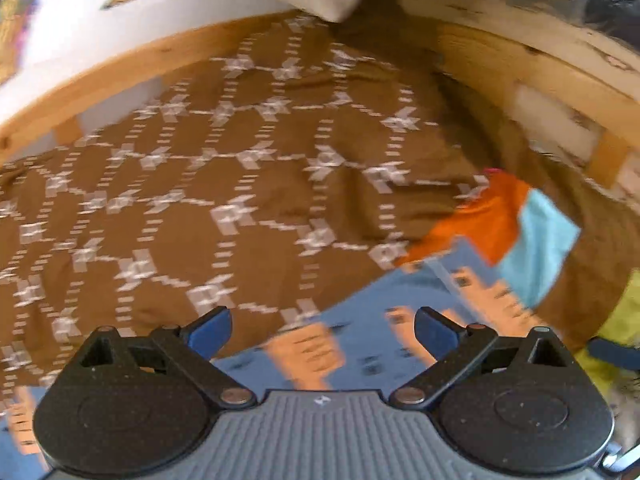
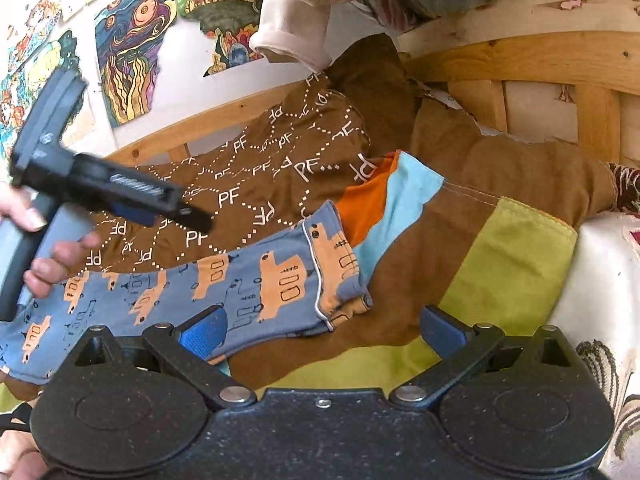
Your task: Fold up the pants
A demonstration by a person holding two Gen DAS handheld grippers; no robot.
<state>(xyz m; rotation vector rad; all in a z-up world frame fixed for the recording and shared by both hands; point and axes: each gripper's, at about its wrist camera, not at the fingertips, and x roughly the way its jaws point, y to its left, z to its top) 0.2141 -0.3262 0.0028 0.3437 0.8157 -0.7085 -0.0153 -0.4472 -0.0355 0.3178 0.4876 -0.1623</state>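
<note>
Landmark: the brown patterned bedspread [image 2: 256,184].

Left gripper [image 2: 188,212]: at the left, above the bedspread, carried in a person's hand [image 2: 60,256]. Its own view shows both jaws spread wide, nothing between them and no cloth touched.

Pants [image 2: 192,292]: blue, printed with orange vehicles, lying flat along the near edge of the bedspread, running from the left to a piped hem or band at their right end. That end rests on a multicoloured blanket [image 2: 512,256] spread over the bedspread's right side.

Right gripper [image 2: 324,330]: nearest the viewer, over the pants' right end, jaws wide apart and empty.

Handling, as judged: thin jersey, light, limp and likely to wrinkle or drag. Recommended hold: the two corners of the piped end, pinched at the seam where the cloth is doubled.
</note>
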